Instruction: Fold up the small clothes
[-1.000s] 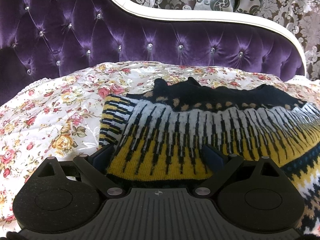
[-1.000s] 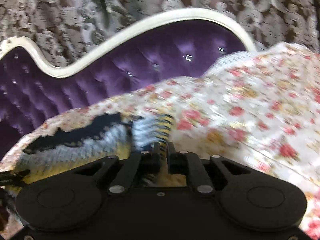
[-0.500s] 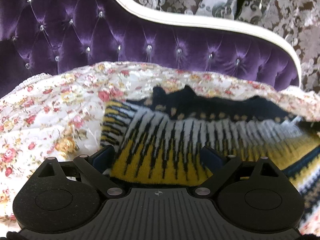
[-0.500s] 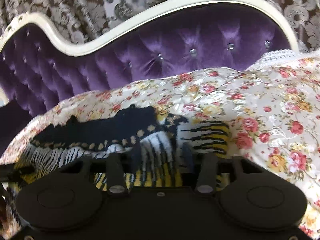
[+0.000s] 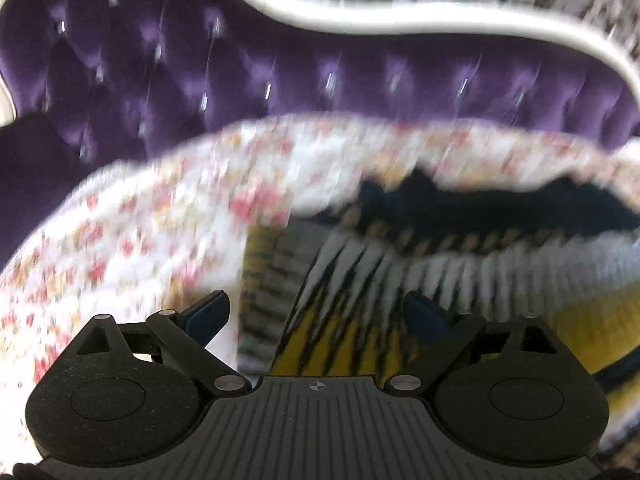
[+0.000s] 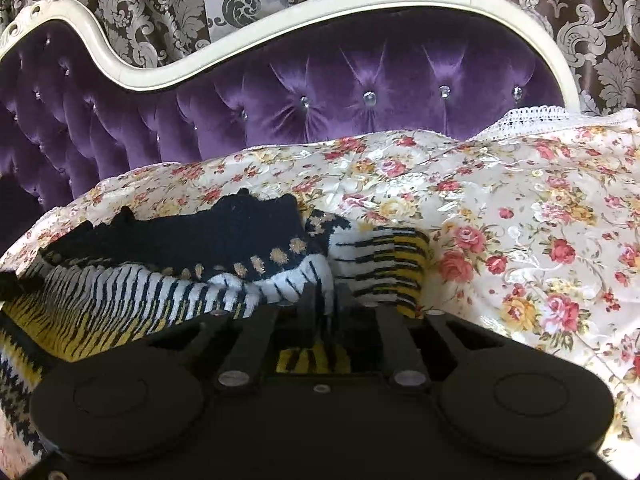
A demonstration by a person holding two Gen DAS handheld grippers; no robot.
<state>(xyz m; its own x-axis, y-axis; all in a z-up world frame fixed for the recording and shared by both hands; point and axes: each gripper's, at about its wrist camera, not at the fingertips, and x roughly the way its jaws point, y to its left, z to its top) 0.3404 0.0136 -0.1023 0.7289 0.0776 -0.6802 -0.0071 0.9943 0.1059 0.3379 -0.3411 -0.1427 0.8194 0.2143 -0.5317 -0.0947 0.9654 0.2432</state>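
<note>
Here the right gripper [image 6: 322, 300] is opening around the black, white and yellow knitted sweater [image 6: 168, 276], releasing its fold; the left gripper [image 5: 316, 316] gapes empty above the knit.

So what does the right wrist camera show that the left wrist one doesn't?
Only the right wrist view: the right gripper, its jaws opening with sweater fabric between them, and the cover's white lace edge.
Only the left wrist view, which is blurred: the left gripper, jaws spread wide over the knit.
Both: the black, white and yellow sweater, the floral cover and the purple tufted backrest.
</note>
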